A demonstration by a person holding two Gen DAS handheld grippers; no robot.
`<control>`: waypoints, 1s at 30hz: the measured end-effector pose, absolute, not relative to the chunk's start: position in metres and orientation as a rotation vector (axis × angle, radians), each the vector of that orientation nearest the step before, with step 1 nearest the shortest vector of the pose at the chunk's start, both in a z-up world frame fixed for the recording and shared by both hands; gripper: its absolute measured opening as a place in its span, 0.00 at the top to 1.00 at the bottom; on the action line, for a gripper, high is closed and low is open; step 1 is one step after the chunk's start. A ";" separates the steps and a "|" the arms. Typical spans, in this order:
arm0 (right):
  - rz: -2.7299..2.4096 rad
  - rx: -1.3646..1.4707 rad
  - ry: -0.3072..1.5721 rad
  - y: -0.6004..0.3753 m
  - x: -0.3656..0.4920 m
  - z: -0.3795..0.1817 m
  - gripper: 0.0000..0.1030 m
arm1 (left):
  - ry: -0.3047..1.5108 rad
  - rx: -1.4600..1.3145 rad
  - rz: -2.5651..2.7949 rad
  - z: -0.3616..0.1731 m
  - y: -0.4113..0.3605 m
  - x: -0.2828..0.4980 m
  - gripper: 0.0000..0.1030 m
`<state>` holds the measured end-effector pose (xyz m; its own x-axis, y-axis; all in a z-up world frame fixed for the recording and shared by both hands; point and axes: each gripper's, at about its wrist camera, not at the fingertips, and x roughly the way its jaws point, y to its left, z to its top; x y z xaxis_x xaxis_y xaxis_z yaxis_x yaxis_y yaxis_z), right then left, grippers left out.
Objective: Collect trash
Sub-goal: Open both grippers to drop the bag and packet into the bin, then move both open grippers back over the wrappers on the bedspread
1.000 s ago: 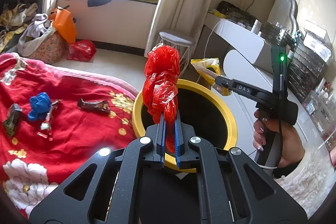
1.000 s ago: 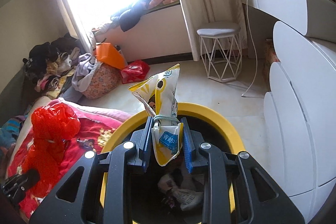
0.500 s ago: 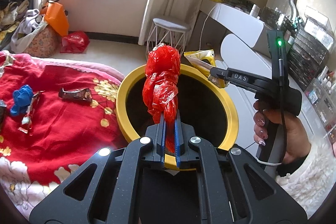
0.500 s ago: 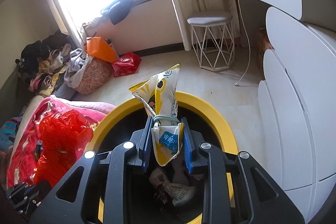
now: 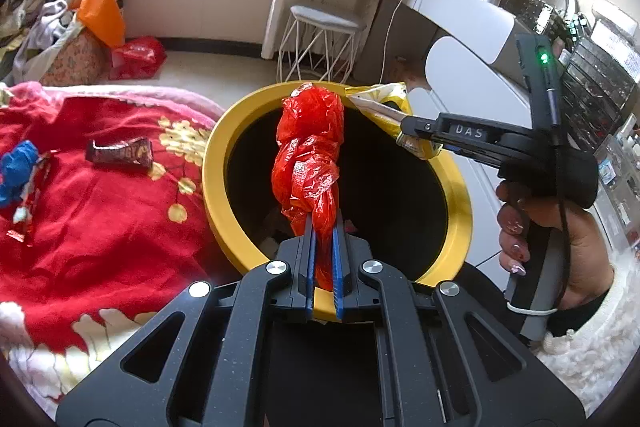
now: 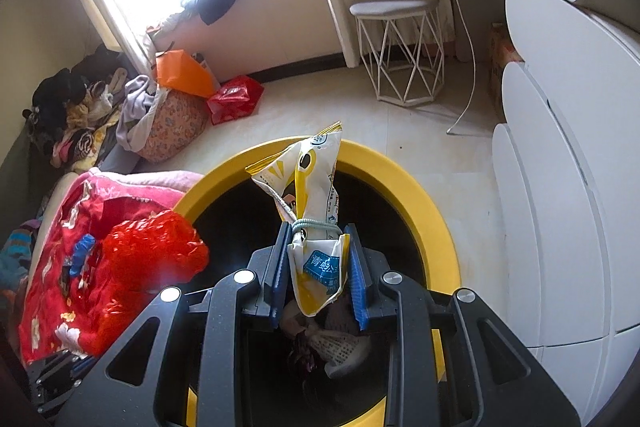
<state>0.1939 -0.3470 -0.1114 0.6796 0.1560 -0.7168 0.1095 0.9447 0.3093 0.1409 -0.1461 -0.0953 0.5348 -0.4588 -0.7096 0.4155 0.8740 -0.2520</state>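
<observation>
Left gripper (image 5: 323, 227) clamps a crumpled red plastic bag (image 5: 310, 151), right gripper (image 6: 318, 259) a yellow-white snack wrapper (image 6: 310, 187), above the yellow-rimmed black bin (image 5: 456, 187); released off-centre, the light trash could catch its rim.

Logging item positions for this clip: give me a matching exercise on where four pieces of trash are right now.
Things:
1. red plastic bag
2. yellow snack packet
3. brown candy bar wrapper
4. blue crumpled scrap

Places:
A. on the red blanket, nearest the yellow bin
B. in the right gripper
C. near the blanket's left edge
D. in the left gripper

Pairs: 1-D, 2-B, 3-A, 4-C
</observation>
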 end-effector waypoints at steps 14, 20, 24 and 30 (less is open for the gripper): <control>0.037 0.377 0.812 -0.349 0.196 -0.109 0.56 | 0.822 -0.085 -0.483 -0.091 -0.143 0.152 0.52; 0.057 0.353 0.771 -0.341 0.192 -0.097 0.48 | 0.785 -0.123 -0.452 -0.078 -0.129 0.147 0.22; 0.064 0.346 0.748 -0.336 0.189 -0.089 0.43 | 0.745 -0.124 -0.419 -0.067 -0.120 0.141 0.10; 0.075 0.328 0.712 -0.326 0.183 -0.076 0.38 | 0.698 -0.126 -0.370 -0.052 -0.105 0.136 0.10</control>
